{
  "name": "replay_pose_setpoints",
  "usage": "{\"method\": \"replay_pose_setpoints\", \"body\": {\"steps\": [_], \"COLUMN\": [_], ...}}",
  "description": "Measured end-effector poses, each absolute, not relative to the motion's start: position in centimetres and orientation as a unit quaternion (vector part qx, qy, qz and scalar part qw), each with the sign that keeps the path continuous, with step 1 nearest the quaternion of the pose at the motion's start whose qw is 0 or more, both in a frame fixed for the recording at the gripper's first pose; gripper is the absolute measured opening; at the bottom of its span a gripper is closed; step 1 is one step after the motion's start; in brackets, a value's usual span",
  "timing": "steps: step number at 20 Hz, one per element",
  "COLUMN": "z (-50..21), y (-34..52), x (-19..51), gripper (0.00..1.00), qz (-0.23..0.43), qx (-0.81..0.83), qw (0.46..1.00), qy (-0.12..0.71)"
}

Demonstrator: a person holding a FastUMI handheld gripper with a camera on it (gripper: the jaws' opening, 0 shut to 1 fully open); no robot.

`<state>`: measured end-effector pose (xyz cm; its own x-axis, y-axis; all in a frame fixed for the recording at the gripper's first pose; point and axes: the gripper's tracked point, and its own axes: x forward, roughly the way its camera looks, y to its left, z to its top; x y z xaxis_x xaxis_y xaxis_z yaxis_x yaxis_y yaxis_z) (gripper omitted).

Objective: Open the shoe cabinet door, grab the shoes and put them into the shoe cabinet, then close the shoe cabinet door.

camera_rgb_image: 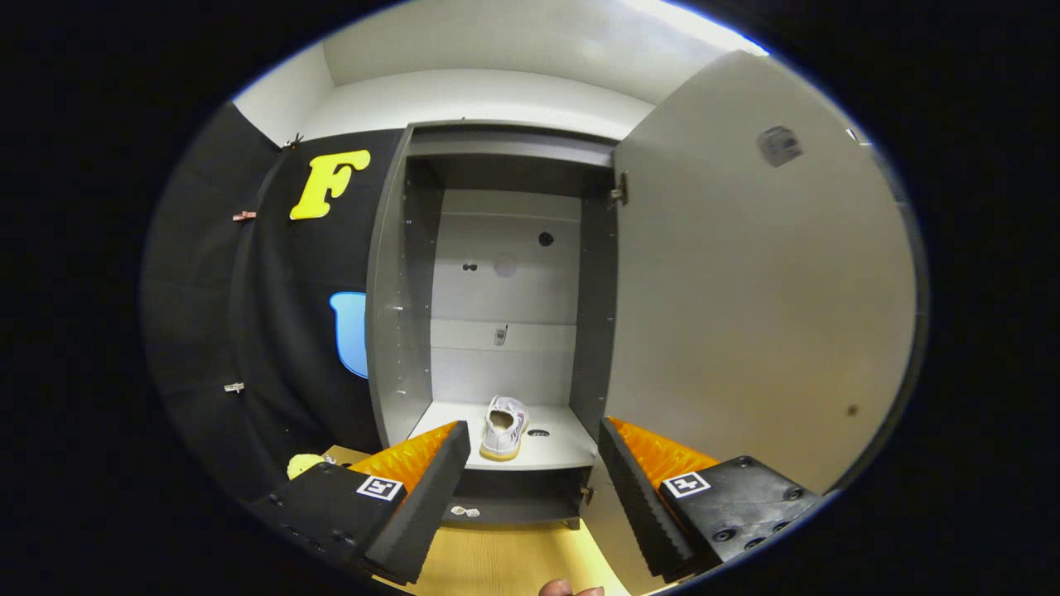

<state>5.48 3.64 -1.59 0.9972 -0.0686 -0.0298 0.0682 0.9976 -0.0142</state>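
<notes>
The grey shoe cabinet (399,314) stands straight ahead with its door (745,298) swung wide open to the right. A white shoe (504,427) lies on the cabinet's bottom shelf (563,443), heel toward me, toe pointing to the back panel. My gripper (530,472) is open, its two fingers spread wide with nothing between them. It hovers in front of the shelf, a short way back from the shoe. The right finger (633,497) sits close to the lower edge of the open door.
The booth's black cloth wall (273,331) hangs left of the cabinet. A small yellow object (305,465) lies on the wooden floor (505,559) near the left finger. A bit of a person's hand (567,589) shows below the fingers.
</notes>
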Motion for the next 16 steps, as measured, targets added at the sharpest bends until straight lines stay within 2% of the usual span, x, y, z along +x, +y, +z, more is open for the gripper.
{"method": "replay_pose_setpoints", "body": {"steps": [6,9,16], "z": [0.0,-0.2,-1.5], "y": [-2.9,-7.6,-18.0], "x": [-3.5,-6.9,-8.8], "gripper": [0.98,0.98,0.98], "qz": [-0.075,-0.119,-0.208], "qx": [-0.005,-0.004,0.035], "qw": [0.997,0.993,0.977], "qy": [0.004,0.016,0.041]}}
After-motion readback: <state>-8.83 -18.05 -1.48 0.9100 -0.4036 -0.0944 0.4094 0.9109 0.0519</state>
